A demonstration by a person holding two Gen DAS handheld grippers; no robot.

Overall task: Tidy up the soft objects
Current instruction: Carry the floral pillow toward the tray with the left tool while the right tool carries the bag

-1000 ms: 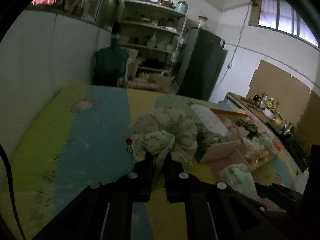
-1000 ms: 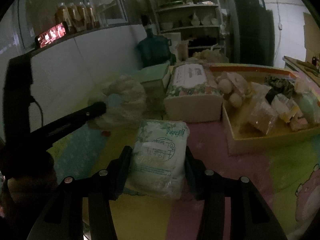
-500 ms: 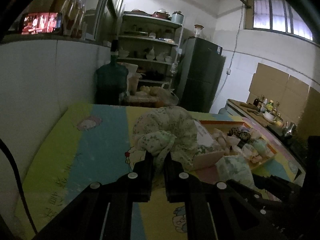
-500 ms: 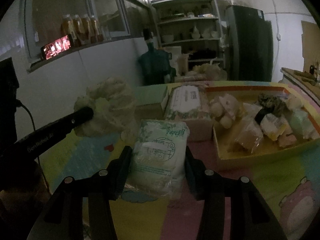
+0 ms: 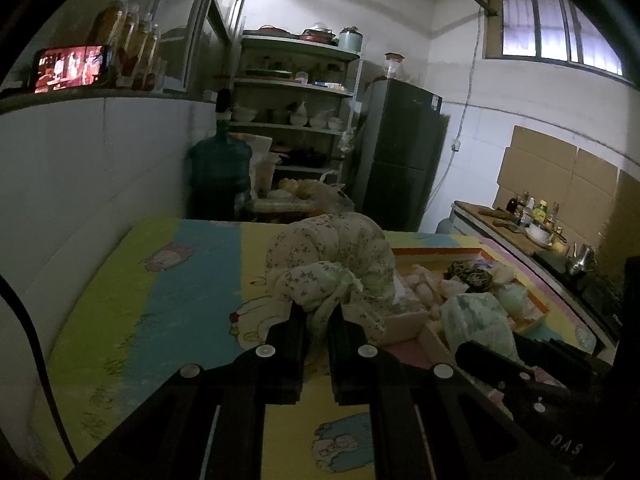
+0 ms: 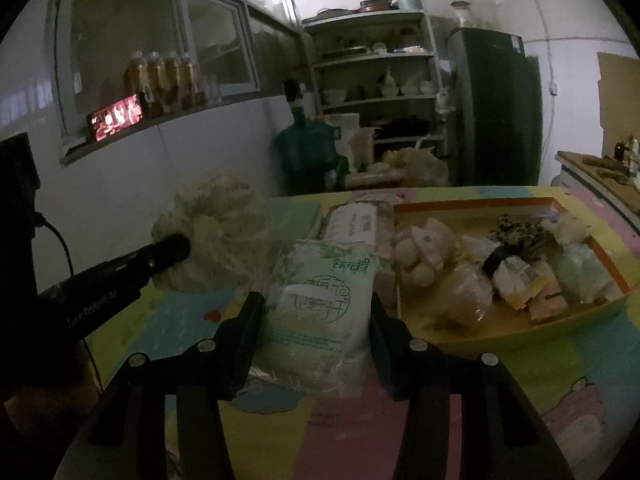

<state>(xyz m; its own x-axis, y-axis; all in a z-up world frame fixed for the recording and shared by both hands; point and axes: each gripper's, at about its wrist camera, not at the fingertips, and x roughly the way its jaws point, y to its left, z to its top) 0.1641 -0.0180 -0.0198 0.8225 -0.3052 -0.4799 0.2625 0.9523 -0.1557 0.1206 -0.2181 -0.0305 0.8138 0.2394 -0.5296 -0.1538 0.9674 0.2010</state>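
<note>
1. Floral cloth bundle [image 5: 332, 264] is hanging from the left gripper [image 5: 318, 320], bunched up just ahead of the fingertips and raised above the colourful mat [image 5: 180, 280].
2. Its lower fold is being pinched between the two black fingers [image 5: 288, 336], whose jaws are pressed nearly together on the fabric.
3. From the right wrist view the same bundle [image 6: 216, 232] is showing at the tip of the left gripper's finger [image 6: 160, 256], to the left of the tissue pack.
4. Green-and-white tissue pack [image 6: 320, 304] is sitting lengthwise between the jaws of the right gripper [image 6: 316, 312], which are partly spread and squeezing it on both long sides.
5. This pack [image 5: 476, 320] is also appearing in the left view, to the right of the cloth bundle and in front of the tray.
6. Behind the pack, a longer wrapped tissue packet [image 6: 356, 220] is lying just beside the left wall of the yellow tray [image 6: 520, 332].
7. Inside that tray, a pale plush toy [image 6: 424, 244], small wrapped packets [image 6: 516, 280] and a dark patterned item [image 6: 520, 232] are lying crowded together.
8. A blue water jug [image 5: 220, 176] and a dark fridge [image 5: 400, 152] are standing beyond the mat's far edge.
</note>
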